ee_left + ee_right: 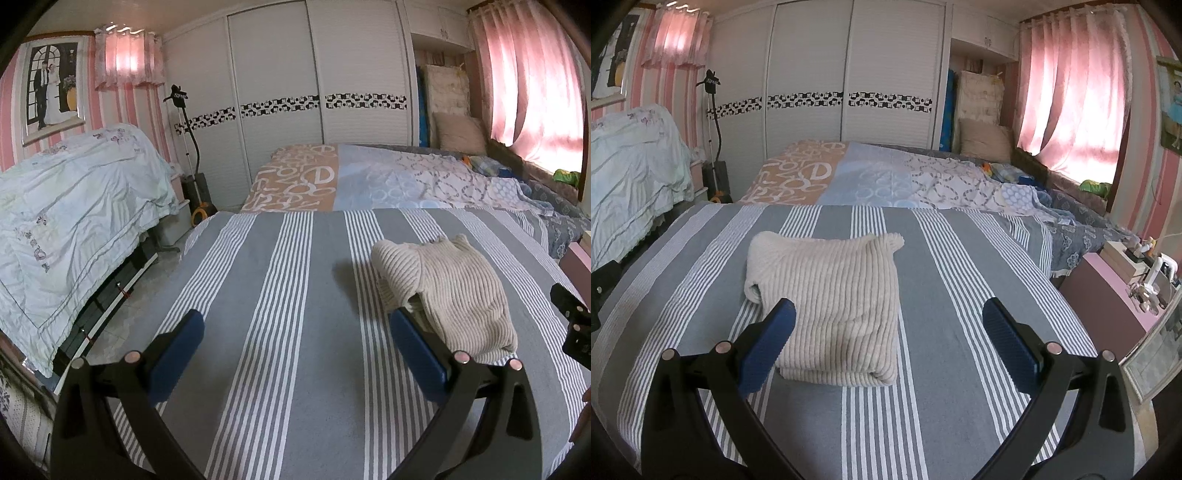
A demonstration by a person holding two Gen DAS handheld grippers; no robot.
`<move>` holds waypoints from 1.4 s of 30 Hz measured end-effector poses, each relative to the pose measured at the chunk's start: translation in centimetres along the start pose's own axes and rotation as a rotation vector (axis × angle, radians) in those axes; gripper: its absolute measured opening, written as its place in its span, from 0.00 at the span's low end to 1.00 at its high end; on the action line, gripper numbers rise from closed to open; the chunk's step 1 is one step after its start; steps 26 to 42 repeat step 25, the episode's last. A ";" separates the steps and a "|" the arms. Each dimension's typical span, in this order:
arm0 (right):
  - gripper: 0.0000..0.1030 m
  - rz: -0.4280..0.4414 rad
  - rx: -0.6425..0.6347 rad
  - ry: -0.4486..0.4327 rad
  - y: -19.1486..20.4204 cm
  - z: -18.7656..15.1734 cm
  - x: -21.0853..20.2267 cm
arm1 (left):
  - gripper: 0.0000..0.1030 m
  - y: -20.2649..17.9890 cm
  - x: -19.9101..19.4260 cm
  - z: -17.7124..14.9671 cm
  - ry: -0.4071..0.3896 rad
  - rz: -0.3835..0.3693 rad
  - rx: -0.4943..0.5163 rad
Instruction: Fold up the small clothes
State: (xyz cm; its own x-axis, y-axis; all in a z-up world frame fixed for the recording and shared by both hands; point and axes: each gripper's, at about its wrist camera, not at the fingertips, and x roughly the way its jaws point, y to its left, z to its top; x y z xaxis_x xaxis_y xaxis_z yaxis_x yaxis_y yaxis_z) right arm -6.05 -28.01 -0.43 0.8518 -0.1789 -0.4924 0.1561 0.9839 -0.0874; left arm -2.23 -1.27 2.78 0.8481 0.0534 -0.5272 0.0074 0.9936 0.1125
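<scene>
From the left wrist view, the left tool (295, 332) hangs with its blue fingers wide apart and nothing between them, over bare striped bed (266, 280). The folded cream sweater (450, 291) lies just beside its right finger, probably released there so the bundle can settle flat.

From the right wrist view, the right tool (888, 325) is likewise spread and empty. The sweater (834, 302) sits as a squared stack on the bed (960, 295), partly behind the left finger; the fold looks finished.
</scene>
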 end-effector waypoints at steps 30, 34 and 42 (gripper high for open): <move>0.97 0.003 0.005 0.023 -0.3 0.1 1.6 | 0.98 0.8 1.5 0.2 0.035 -0.014 -0.028; 0.97 0.003 0.005 0.023 -0.3 0.1 1.6 | 0.98 0.8 1.5 0.2 0.035 -0.014 -0.028; 0.97 0.003 0.005 0.023 -0.3 0.1 1.6 | 0.98 0.8 1.5 0.2 0.035 -0.014 -0.028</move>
